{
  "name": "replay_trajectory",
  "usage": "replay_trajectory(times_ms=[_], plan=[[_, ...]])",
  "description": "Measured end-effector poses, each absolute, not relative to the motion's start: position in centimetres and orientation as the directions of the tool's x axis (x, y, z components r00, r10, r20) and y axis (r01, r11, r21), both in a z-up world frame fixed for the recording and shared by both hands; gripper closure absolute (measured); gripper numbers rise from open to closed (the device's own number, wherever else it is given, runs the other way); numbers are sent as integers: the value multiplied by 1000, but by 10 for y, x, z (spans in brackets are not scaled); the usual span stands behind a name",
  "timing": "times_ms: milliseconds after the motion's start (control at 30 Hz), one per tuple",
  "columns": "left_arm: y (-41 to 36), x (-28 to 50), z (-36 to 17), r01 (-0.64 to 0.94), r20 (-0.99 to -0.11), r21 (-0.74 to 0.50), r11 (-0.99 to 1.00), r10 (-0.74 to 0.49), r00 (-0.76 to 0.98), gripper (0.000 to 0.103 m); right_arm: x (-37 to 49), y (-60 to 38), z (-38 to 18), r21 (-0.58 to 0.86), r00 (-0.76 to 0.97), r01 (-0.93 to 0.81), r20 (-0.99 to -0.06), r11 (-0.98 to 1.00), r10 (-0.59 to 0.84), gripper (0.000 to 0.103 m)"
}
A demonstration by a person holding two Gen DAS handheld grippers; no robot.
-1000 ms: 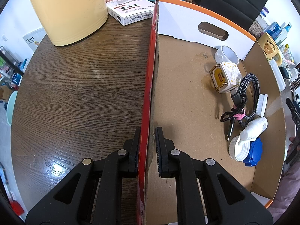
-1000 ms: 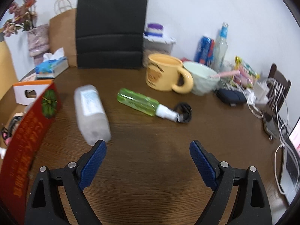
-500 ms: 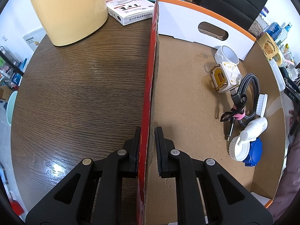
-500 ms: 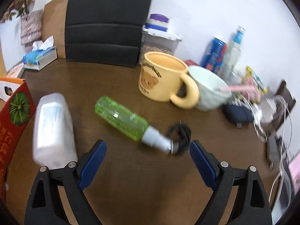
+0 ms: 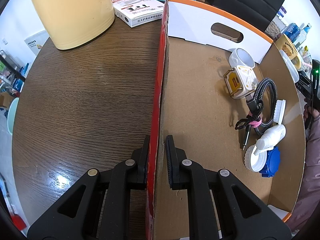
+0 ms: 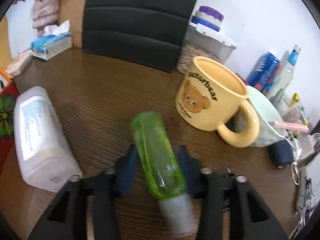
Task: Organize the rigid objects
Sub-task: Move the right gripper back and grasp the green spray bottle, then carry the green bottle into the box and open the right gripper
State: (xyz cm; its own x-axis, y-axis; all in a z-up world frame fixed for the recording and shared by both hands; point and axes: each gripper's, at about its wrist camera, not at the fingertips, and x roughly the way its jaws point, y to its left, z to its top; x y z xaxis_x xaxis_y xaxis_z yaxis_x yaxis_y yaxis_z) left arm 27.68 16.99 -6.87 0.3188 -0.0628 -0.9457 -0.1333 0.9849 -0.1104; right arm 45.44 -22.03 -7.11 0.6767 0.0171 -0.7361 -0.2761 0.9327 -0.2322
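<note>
My left gripper (image 5: 158, 140) is shut on the red side wall (image 5: 160, 70) of a cardboard box (image 5: 196, 100) and holds still. In the box lie a white charger (image 5: 240, 82), a braided cable (image 5: 268, 104), a small white bottle (image 5: 272, 134), a blue lid (image 5: 270, 160) and a white brush (image 5: 280, 110). In the right wrist view a green spray bottle (image 6: 154, 146) lies lengthwise between the blue pads (image 6: 130, 160). My right gripper (image 6: 157, 152) is closing on it, pads against its sides and its white cap toward me.
A white plastic bottle (image 6: 40, 132) lies to the left of the green one, near the box's red corner (image 6: 6, 116). A yellow bear mug (image 6: 212, 100) and a pale green bowl (image 6: 266, 120) stand to the right. A large cream jug (image 5: 70, 12) stands left of the box.
My right gripper has moved forward and down over the green spray bottle, and its wide-open jaws have come together on it. The left gripper and the box have not moved.
</note>
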Motion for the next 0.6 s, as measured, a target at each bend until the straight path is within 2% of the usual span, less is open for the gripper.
replay_trajectory(times_ms=[133,333,600], plan=[[170,277,-69,-133,-946,-110,985,-62,319,94,446,-219,-69,-255,692,-240,-722,937,-19,67],[169,277,-68,-133,-946,-109,985,-62,319,94,415,-223,-56,-254,756,-132,-651,958,-69,67],[170,277,-68,-134,-946,-112,985,-64,318,94,367,-203,-24,-260,821,-86,-566,962,-79,67]])
